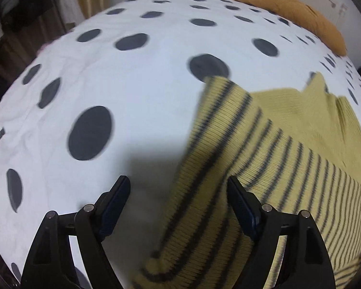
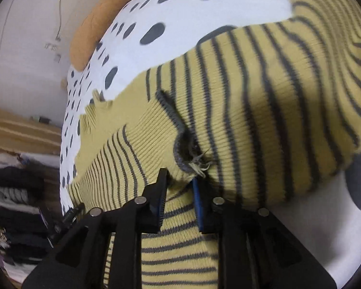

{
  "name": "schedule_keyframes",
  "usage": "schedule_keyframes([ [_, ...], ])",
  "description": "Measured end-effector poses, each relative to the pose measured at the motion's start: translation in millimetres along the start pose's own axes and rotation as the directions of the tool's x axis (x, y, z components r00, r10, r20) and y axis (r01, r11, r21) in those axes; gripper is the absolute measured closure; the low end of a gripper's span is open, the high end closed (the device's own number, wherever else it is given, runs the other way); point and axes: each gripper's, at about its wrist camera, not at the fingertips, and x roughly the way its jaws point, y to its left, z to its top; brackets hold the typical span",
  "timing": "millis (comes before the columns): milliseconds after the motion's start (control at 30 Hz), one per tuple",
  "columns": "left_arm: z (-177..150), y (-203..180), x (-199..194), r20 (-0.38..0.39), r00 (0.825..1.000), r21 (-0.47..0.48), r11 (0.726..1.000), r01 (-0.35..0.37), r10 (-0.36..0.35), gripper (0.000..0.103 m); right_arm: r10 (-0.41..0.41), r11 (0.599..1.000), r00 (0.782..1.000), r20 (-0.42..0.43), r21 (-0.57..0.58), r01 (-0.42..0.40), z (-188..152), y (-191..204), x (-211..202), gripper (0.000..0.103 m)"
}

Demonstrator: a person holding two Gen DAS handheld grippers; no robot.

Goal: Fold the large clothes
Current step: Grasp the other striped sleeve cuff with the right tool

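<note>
Sweater (image 2: 264, 110), yellow ribbed knit with dark grey stripes, lies spread on the white, grey-dotted bedcover (image 1: 137, 91), one striped sleeve folded across the plain body. Judging from this, an early fold is in hand. The right gripper (image 2: 179, 180) stands narrow astride a bunched fold by the dark-trimmed neckline; whether its pads truly pinch I cannot tell. The left gripper (image 1: 178, 187) gapes wide over the sleeve edge, holding nothing. Next it likely needs to close on that edge. An orange pillow (image 1: 284, 7) lies far off.
</note>
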Motion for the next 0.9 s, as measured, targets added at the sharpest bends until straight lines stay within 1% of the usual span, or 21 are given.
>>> schedule_keyframes([
  [67, 5, 8, 3, -0.015, 1.0, -0.015, 1.0, 0.016, -0.016, 0.022, -0.072, 0.997, 0.997, 0.037, -0.039, 0.074, -2, 7, -14, 0.077],
  [133, 9, 8, -9, 0.015, 1.0, 0.002, 1.0, -0.005, 0.005, 0.034, -0.092, 0.993, 0.993, 0.074, -0.071, 0.097, -4, 13, -29, 0.077],
  [167, 12, 6, -20, 0.05, 0.998, 0.011, 0.999, -0.036, 0.036, 0.049, -0.085, 0.992, 0.992, 0.092, -0.081, 0.093, -6, 18, -38, 0.077],
  [200, 14, 5, -35, 0.092, 0.993, 0.013, 0.997, -0.075, 0.073, 0.057, -0.075, 0.993, 0.992, 0.105, -0.086, 0.084, -6, 21, -44, 0.077],
  [233, 18, 5, -46, 0.129, 0.988, 0.002, 0.996, -0.09, 0.089, 0.057, -0.06, 0.993, 0.991, 0.116, -0.094, 0.071, -3, 25, -50, 0.077],
  [267, 22, 5, -56, 0.151, 0.987, -0.014, 0.998, -0.06, 0.061, 0.057, -0.04, 0.993, 0.991, 0.125, -0.108, 0.053, -4, 32, -54, 0.077],
  [333, 31, -4, -64, 0.144, 0.987, -0.005, 0.997, 0.076, -0.075, 0.057, -0.003, 0.99, 0.993, 0.121, -0.137, 0.02, -4, 39, -52, 0.077],
  [367, 33, -12, -67, 0.144, 0.977, 0.013, 0.988, 0.157, -0.157, 0.057, 0.016, 0.987, 0.994, 0.108, -0.158, 0.002, -5, 48, -46, 0.077],
  [400, 34, -24, -67, 0.142, 0.966, 0.046, 0.976, 0.212, -0.217, 0.057, 0.026, 0.984, 0.995, 0.098, -0.176, -0.008, -6, 56, -38, 0.077],
  [433, 34, -38, -66, 0.136, 0.959, 0.088, 0.968, 0.237, -0.247, 0.056, 0.031, 0.982, 0.995, 0.091, -0.187, -0.013, -7, 62, -30, 0.077],
  [467, 35, -55, -55, 0.114, 0.962, 0.132, 0.964, 0.232, -0.247, 0.055, 0.037, 0.98, 0.996, 0.075, -0.197, -0.022, -7, 72, -19, 0.077],
  [533, 37, -69, -29, 0.055, 0.98, 0.138, 0.974, 0.182, -0.191, 0.059, 0.054, 0.98, 0.998, 0.045, -0.195, -0.044, -9, 82, -1, 0.077],
  [567, 42, -69, -6, 0.012, 0.993, 0.118, 0.986, 0.116, -0.118, 0.07, 0.055, 0.981, 0.998, 0.026, -0.19, -0.049, -9, 85, 9, 0.077],
  [600, 40, -66, 5, -0.006, 0.997, 0.1, 0.992, 0.078, -0.078, 0.076, 0.04, 0.982, 0.999, 0.013, -0.184, -0.037, -9, 87, 19, 0.077],
  [667, 49, -50, 20, -0.003, 0.996, 0.057, 0.994, 0.091, -0.091, 0.076, -0.011, 0.983, 1.0, -0.018, -0.183, 0.007, -9, 86, 37, 0.077],
  [700, 54, -45, 21, 0.009, 0.997, 0.055, 0.995, 0.08, -0.08, 0.078, -0.028, 0.983, 0.999, -0.029, -0.18, 0.022, -9, 83, 42, 0.077],
  [767, 67, -35, 21, 0.032, 0.999, 0.053, 0.998, 0.02, -0.021, 0.08, -0.027, 0.983, 0.999, -0.048, -0.181, 0.017, -7, 76, 50, 0.081],
  [800, 75, -26, 21, 0.04, 0.998, 0.034, 0.998, -0.047, 0.046, 0.074, -0.016, 0.985, 0.998, -0.053, -0.172, 0.007, -5, 73, 50, 0.082],
  [833, 83, -14, 22, 0.041, 0.994, 0.004, 0.994, -0.106, 0.106, 0.063, -0.001, 0.988, 0.998, -0.063, -0.152, -0.008, -2, 68, 50, 0.086],
  [867, 90, 2, 22, 0.029, 0.991, -0.04, 0.99, -0.133, 0.134, 0.059, 0.004, 0.991, 0.998, -0.067, -0.132, -0.013, 1, 63, 49, 0.091],
  [900, 93, 17, 20, 0.002, 0.988, -0.084, 0.985, -0.151, 0.151, 0.062, 0.006, 0.993, 0.998, -0.066, -0.12, -0.014, 3, 59, 48, 0.093],
])
